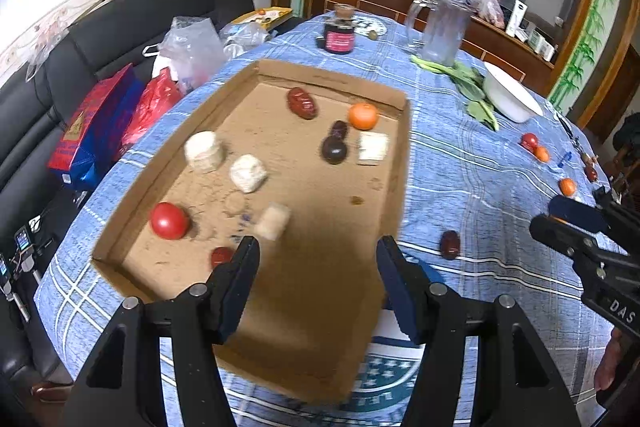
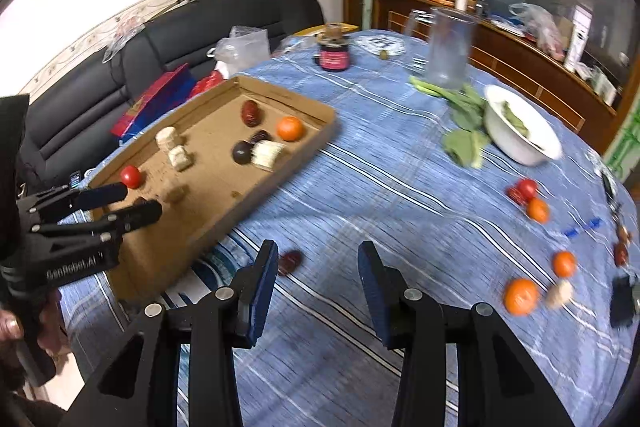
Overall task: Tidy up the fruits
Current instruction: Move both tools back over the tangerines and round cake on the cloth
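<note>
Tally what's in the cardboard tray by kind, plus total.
Pale chunks: 4
Dark red fruits: 4, one partly hidden near the front wall
Orange: 1
Tomato: 1
Total: 10

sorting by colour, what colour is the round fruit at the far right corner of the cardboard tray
Orange; it shows best in the left wrist view, near the tray's far right corner.

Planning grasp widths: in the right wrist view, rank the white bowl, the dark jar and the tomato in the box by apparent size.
1. White bowl, clearly largest.
2. Dark jar, though it sits farther off.
3. Tomato, smallest.
</note>
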